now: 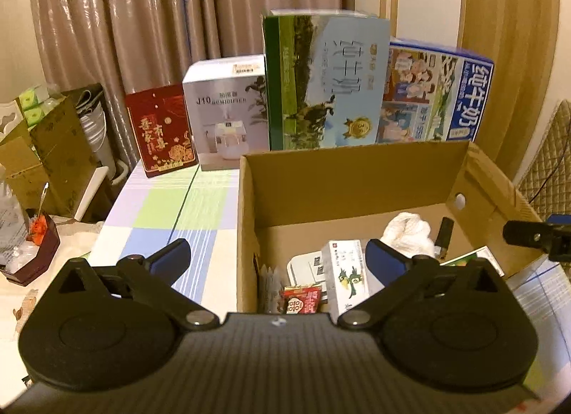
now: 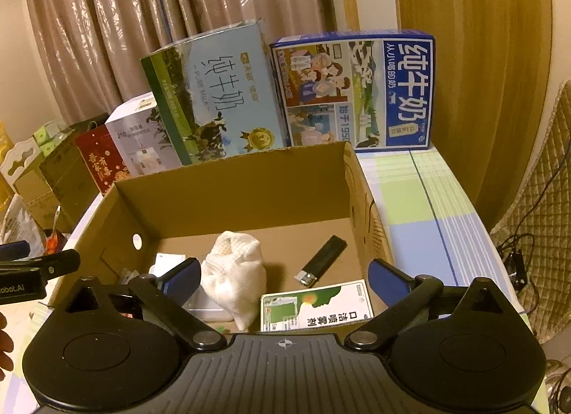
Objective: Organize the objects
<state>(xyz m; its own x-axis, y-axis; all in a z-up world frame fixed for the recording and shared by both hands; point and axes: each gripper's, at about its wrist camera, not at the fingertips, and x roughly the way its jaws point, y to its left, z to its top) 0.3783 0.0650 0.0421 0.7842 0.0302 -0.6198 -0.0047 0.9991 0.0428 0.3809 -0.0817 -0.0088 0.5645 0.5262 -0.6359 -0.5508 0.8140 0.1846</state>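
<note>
Cardboard box: one cloth, one lighter.

An open brown cardboard box stands on the checked tablecloth. In it, a white crumpled cloth bundle lies left of a slim black lighter; a flat white printed packet lies nearer. Behind stand two tall printed milk cartons.

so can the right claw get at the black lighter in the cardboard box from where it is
Probably yes. The right claw is open and empty, poised over the cardboard box, which is open on top. The black lighter lies alone on bare floor, apart from the white cloth bundle and the green-and-white packet.
</note>
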